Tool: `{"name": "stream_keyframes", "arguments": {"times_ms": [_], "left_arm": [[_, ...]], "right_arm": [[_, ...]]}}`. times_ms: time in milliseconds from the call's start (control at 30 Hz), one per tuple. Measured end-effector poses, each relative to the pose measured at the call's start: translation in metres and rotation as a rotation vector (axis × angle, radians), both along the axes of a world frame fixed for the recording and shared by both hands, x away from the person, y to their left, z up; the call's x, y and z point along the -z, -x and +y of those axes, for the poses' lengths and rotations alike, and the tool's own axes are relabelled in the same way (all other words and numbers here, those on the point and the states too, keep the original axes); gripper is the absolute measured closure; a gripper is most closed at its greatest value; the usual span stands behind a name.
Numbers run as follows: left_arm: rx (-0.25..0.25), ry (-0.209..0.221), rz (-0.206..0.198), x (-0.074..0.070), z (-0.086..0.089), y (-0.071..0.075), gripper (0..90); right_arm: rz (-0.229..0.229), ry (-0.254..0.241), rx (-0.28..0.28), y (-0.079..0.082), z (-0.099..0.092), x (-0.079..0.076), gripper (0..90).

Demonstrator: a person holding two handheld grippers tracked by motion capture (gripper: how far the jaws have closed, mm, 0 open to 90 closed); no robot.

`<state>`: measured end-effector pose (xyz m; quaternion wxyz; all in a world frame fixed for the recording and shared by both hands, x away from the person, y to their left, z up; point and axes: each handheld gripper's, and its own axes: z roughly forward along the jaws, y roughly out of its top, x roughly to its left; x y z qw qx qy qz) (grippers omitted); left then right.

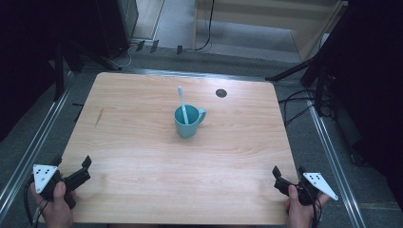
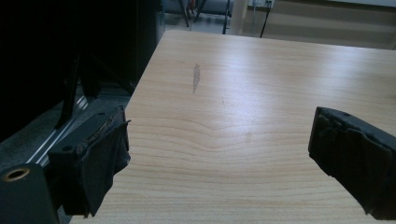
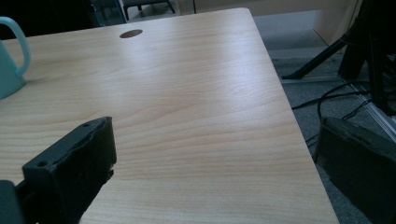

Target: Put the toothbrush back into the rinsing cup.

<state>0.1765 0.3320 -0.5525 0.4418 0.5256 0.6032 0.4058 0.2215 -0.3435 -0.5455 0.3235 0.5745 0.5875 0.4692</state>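
Centrally, a teal mug stands upright on the surface, a white toothbrush leaning in it toward 12 o'clock. Left gripper at 7 o'clock and right gripper at 5 o'clock rest apart from it, jaws spread, empty. The toothbrush looks light, stiff and slippery; pinching its upper handle seems best.

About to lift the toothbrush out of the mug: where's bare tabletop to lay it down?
Nearly all of the table is bare. The widest patch is the near half, between the left gripper, the right gripper and the mug. Both side strips beside the mug are free too. Behind it, the toothbrush leans back and a cable hole sits right of it.
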Motion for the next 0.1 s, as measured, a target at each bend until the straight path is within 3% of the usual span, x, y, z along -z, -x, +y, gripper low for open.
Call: {"name": "stream_keyframes", "arguments": {"times_ms": [100], "left_arm": [[0.002, -0.003, 0.000, 0.0000, -0.0002, 0.0001, 5.2]], "right_arm": [[-0.007, -0.003, 0.003, 0.0002, -0.0008, 0.0002, 0.0]]}}
